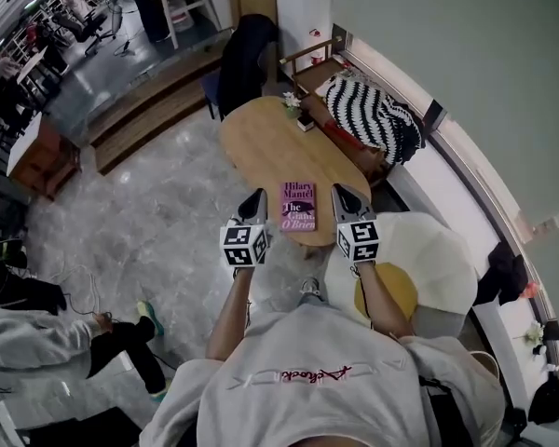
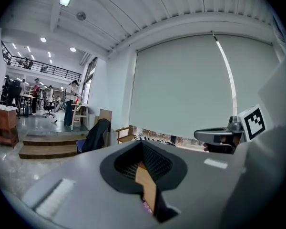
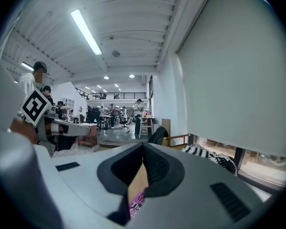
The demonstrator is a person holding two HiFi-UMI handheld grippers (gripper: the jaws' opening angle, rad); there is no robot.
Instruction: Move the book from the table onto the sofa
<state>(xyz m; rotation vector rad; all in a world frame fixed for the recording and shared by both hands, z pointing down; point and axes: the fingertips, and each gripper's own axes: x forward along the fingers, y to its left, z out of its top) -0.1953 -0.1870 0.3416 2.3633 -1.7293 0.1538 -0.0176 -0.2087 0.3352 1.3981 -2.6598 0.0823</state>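
Two grippers up in front of me, both empty. The left gripper (image 1: 254, 198) and right gripper (image 1: 343, 194) have their jaws pressed together. In each gripper view only a thin slit shows between the pads, with table wood and a sliver of pink cover behind it.

Task item: the book (image 1: 298, 206), pink cover, lies flat and face up on the oval wooden table (image 1: 261, 138). It is close to the table's near edge and sits between the two grippers in the head view, touched by neither.

Destination: a white upholstered seat (image 1: 438, 250) with a yellow cushion (image 1: 391, 289) is just right of the table. A striped throw (image 1: 373, 115) lies farther along the wall. I cannot tell which is the sofa.

Risks as I judge them:
- Closed jaws reaching the book would only shove it. It is near the rim, so a nudge toward me could drop it to the floor.
- A flat book offers only a thin edge, so pads may skate over the cover.
- A one-sided pinch may let the pages fan and sag in transit.
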